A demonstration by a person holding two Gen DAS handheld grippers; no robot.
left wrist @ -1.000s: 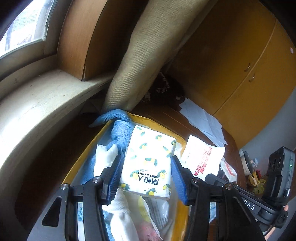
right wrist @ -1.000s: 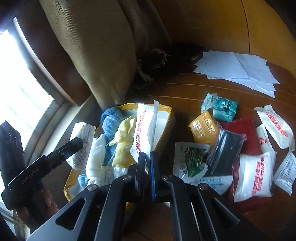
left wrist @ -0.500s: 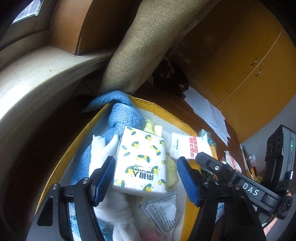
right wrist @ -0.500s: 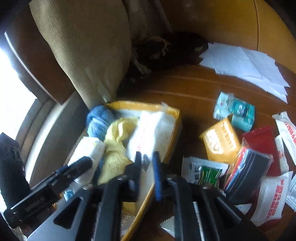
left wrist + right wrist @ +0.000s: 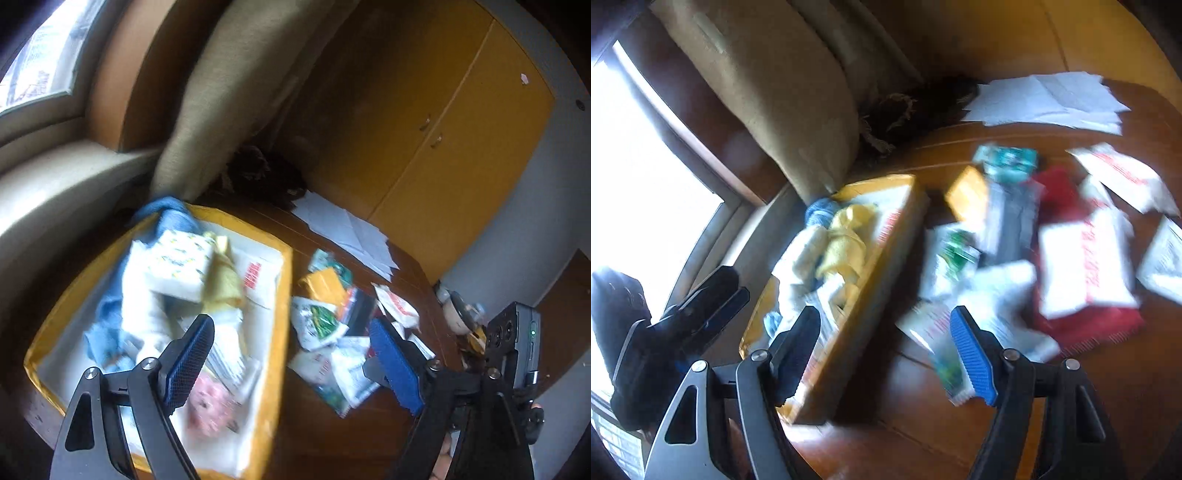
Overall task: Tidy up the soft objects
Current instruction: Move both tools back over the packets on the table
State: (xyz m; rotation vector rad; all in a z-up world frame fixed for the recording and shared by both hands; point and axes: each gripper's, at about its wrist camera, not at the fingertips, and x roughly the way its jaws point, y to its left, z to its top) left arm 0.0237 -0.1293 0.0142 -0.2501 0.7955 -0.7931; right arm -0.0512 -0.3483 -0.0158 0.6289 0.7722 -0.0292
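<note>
The wooden table (image 5: 332,435) carries my yellow box (image 5: 280,317), its white-lined walls holding a rumpled blue towel (image 5: 173,218), a yellow cloth (image 5: 225,280) and the lemon-print tissue pack (image 5: 181,266) lying on top. Glossy sachets (image 5: 1082,266) lie scattered just right of the box. My left gripper (image 5: 291,362) and right gripper (image 5: 886,350) both hang spread wide, holding nothing.

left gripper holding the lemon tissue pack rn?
No. The left gripper is open and empty; the lemon tissue pack lies in the yellow box.
</note>
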